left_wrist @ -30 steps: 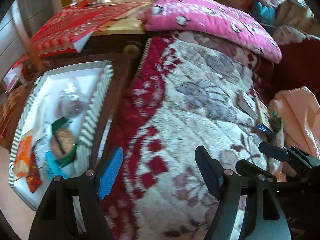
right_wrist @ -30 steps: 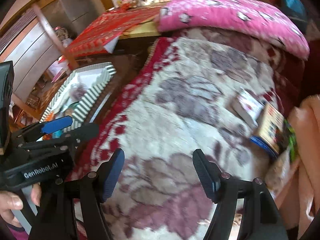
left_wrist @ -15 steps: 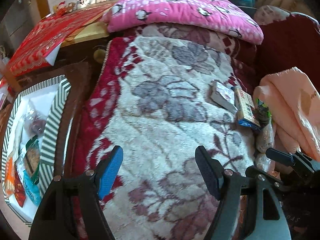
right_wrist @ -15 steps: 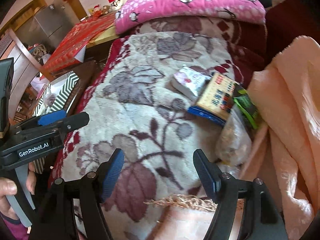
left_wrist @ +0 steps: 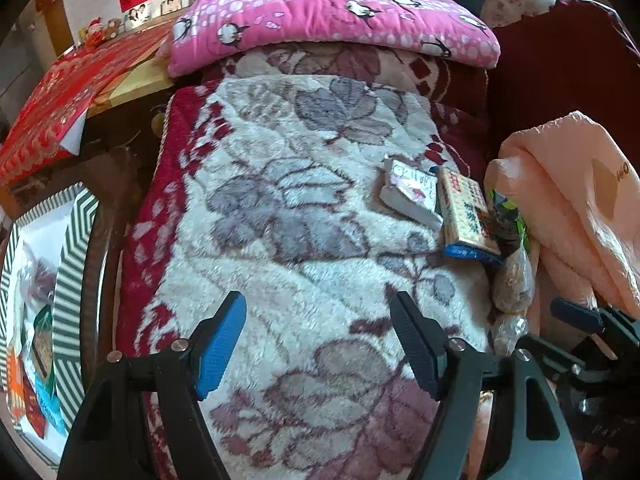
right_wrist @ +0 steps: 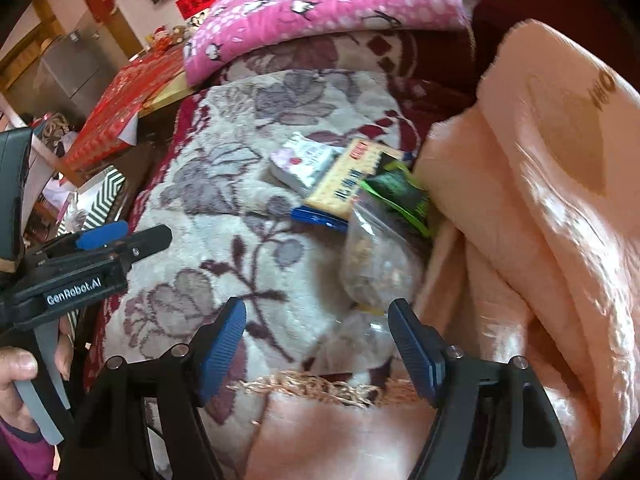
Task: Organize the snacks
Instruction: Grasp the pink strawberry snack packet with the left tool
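Snacks lie in two places. Four sit together on the floral blanket [left_wrist: 280, 240], against the peach cloth [left_wrist: 580, 208]: a white packet [left_wrist: 412, 196], a yellow box [left_wrist: 464, 212] with a blue end, a green wrapper [right_wrist: 400, 192] and a clear bag [right_wrist: 376, 264] of brownish pieces. The white packet and yellow box lie flat side by side and touching, their long sides running away from the grippers toward the pink pillow [left_wrist: 328, 12]. The green wrapper is tucked between the box and the peach cloth, and the clear bag lies nearest the grippers, overlapping the box's blue end.

Off the blanket's left edge is a striped tray [left_wrist: 72, 264] with more packets inside; they overlap too much for me to count, though an orange one, a blue one and a clear bag of something dark show.

Both grippers hang over the blanket, angled down. The left gripper [left_wrist: 320, 344] has its jaws spread with only blanket between them. The right gripper [right_wrist: 316, 344] has jaws that have just been widening; they stand apart around the near end of the clear bag, not pressing it. A hand [right_wrist: 20, 380] grips the left gripper's handle.
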A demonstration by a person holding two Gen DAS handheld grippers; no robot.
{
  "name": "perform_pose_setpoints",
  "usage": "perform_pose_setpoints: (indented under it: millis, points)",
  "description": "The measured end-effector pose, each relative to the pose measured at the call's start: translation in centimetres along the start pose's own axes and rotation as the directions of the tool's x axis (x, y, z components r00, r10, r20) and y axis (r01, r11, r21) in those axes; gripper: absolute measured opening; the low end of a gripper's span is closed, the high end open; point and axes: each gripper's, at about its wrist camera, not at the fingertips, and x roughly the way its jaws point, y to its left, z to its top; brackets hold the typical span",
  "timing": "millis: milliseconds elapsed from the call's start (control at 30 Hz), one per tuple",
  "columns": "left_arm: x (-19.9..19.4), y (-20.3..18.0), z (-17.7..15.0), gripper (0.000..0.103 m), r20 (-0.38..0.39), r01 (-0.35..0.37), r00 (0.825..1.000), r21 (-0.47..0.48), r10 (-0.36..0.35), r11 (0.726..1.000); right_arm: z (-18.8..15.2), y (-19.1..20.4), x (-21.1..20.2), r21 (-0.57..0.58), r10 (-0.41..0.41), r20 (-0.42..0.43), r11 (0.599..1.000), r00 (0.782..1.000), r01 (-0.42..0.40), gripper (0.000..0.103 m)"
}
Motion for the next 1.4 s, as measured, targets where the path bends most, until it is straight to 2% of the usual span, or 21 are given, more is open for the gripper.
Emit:
perform_pose_setpoints:
  millis: [567,933,1067,1300,1400]
  points:
    - [3.5,-3.9,3.8,0.074,-0.033,0.044,0.999,0.050,-0.042,0.998,-0.4,-2.6,0.2,0.052,0.011,-0.001,0.999,1.000,-0.011,0.078]
    - [5.5,-4.9,5.5,0.074,-0.069,0.108,0.992,0.060,-0.104,0.992,-0.3,-3.2,0.7,0.074,0.013,-0.008,0.997,1.000,-0.012,0.079]
    - [6.2,-5.2,6.4,0.074,-0.068,0.103,0.993,0.066,-0.099,0.992,-0.2,-3.4,0.9,0.084,0.018,-0.010,0.996,1.000,-0.017,0.080]
    - [7.6,-6.4,7.3,0.074,-0.111,0.164,0.982,0.072,-0.155,0.984,0.0,-3.4,1.2,0.084,0.023,-0.014,0.996,1.000,-0.022,0.081]
    - [8.4,-6.8,7.6,0.074,-0.124,0.158,0.981,0.067,-0.149,0.985,0.0,-3.4,1.3,0.087,0.023,-0.015,0.996,1.000,-0.022,0.081]
